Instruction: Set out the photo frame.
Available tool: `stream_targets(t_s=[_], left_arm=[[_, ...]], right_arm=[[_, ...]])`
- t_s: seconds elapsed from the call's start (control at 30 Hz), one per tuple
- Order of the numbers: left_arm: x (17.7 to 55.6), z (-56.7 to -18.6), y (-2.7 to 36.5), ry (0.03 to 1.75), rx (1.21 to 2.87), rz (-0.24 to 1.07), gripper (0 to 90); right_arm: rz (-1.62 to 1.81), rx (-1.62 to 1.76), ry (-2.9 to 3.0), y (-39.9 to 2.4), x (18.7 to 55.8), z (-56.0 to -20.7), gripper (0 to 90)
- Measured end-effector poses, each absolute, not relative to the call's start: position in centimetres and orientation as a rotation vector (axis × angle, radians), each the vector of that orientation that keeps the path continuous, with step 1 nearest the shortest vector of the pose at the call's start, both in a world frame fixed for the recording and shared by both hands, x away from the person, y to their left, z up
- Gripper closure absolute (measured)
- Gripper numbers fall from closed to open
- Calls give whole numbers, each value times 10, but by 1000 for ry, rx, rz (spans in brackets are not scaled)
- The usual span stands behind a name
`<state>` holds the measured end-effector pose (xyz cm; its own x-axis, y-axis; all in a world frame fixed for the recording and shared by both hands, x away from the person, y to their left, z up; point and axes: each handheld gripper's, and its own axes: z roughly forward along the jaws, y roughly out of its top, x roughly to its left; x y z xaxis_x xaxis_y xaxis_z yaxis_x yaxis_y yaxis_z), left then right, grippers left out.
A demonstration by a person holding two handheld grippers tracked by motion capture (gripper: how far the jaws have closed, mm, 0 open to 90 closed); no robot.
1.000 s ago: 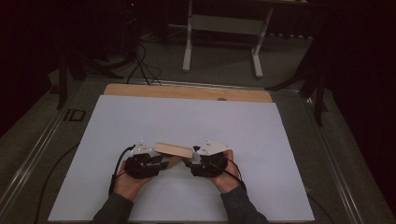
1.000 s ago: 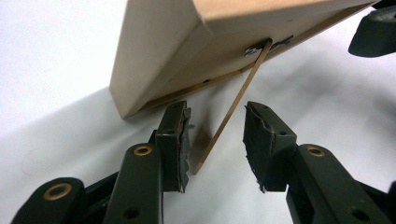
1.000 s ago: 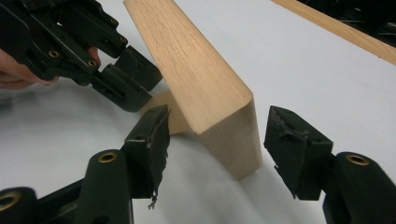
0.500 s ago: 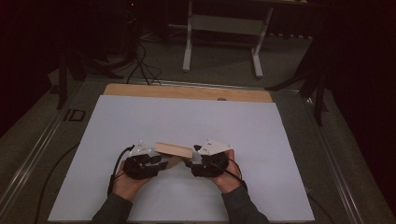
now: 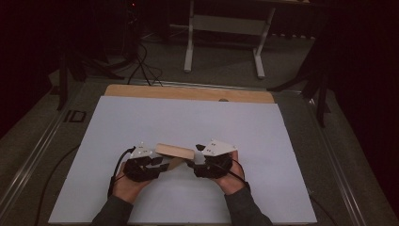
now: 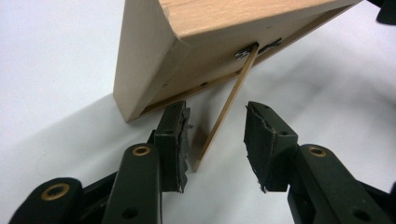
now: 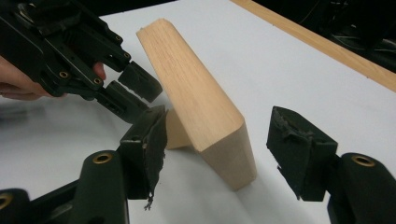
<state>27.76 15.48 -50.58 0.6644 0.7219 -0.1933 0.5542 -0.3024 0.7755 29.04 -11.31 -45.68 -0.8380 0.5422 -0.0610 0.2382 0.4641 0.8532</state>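
A wooden picture frame (image 6: 219,28) leans on its thin back stand (image 6: 224,112) on the white table (image 5: 141,117), near the person's edge. The left gripper (image 6: 215,140), jaws released, straddles the stand; the right gripper (image 7: 219,149) flanks the frame's end, unclenched. Best to close gently, bracing the frame.
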Motion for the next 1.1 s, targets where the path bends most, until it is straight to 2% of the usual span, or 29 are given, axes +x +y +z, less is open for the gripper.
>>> stream_targets(t_s=[0.23,0.47,0.6,0.8,0.93,1.1], left_arm=[[275,-502,158,967,1991,267,596],[274,-499,158,954,1990,298,628],[272,-497,158,940,1991,310,665],[271,-493,157,912,1997,346,743],[270,-490,153,905,2024,413,796],[270,-490,150,904,2038,435,849]], right_arm=[[1383,680,2357,-120,291,-450,418],[1435,737,2289,-128,293,-446,530],[1442,777,2247,-129,294,-448,641],[1386,849,2233,-128,301,-458,887],[1390,870,2239,-124,307,-465,896],[1441,915,2238,-122,316,-469,896]])
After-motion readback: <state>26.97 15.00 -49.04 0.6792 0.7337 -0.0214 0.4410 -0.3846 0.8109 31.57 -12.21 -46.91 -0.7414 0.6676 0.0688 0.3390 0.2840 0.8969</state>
